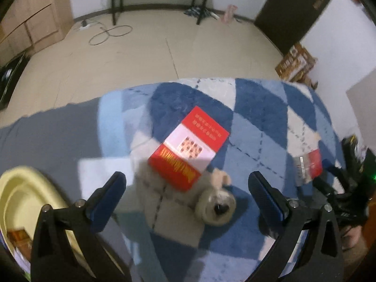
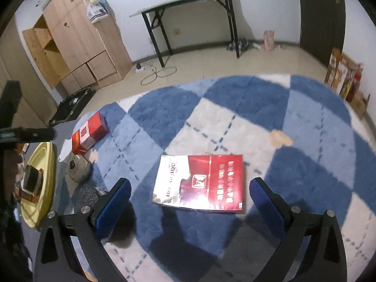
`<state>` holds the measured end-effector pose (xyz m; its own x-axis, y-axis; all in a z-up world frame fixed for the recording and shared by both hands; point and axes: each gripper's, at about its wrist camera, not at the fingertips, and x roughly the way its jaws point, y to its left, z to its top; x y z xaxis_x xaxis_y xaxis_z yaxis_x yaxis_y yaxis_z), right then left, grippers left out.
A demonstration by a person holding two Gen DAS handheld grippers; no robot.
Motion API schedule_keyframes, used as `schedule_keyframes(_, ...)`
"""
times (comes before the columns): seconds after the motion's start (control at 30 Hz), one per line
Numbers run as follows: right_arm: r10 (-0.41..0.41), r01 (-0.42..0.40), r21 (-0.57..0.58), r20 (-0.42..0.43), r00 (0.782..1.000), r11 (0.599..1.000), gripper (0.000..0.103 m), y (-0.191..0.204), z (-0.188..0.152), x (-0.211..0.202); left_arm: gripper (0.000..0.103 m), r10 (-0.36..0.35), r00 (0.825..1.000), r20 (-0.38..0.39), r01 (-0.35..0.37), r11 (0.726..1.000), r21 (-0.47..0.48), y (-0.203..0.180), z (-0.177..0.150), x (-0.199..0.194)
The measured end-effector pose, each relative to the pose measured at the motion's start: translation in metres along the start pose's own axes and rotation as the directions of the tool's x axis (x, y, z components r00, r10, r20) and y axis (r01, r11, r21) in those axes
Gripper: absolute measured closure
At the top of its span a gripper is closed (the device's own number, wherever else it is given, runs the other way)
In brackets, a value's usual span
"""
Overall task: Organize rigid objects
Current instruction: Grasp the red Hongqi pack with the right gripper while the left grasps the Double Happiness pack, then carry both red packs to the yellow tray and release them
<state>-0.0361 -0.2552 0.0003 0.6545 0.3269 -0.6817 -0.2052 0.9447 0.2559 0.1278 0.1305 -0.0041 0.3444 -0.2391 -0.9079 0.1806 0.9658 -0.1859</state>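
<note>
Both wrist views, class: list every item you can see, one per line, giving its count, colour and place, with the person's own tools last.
red box: one, red and white, on the rug, resting against the plush toy
plush toy: one, beige, on the rug near the basin
flat packet: one, red and silver, lying flat on the rug
basin: one, pale yellow, at the rug's left edge, holding small items
rug: one, blue and white diamonds, on the tiled floor
folding table: one, black legs, by the far wall
cabinet: one, light wood, left of the table
left tongs: open, above the box and toy
right tongs: open, around the packet's near end
</note>
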Motion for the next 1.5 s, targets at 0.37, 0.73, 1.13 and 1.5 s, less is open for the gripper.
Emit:
schedule_keyframes(0.37,-0.109,0.112,0.021,-0.104,0.989,0.993,0.0,-0.003,0.009,0.042,0.004,0.099,0.994,-0.041,-0.09,0.977,0.196,-0.012,0.013,0.063)
schedule_keyframes(0.73,-0.036,0.035,0.019,0.003,0.999,0.999,0.013,-0.013,0.003,0.038,0.044,0.027,0.991,0.133,-0.027,1.0,0.001,0.015,-0.006,0.007)
schedule_keyframes(1.13,0.209,-0.19,-0.152,0.119,0.971,0.97,0.013,0.043,0.027,-0.06,0.044,0.047,0.945,0.323,0.045,0.961,-0.274,0.092,-0.113,-0.217)
schedule_keyframes(1.5,0.37,-0.392,-0.463,-0.141,0.918,0.795,0.013,0.256,0.031,-0.029,0.044,0.213,0.941,0.263,-0.061,0.871,-0.488,0.192,-0.225,-0.253)
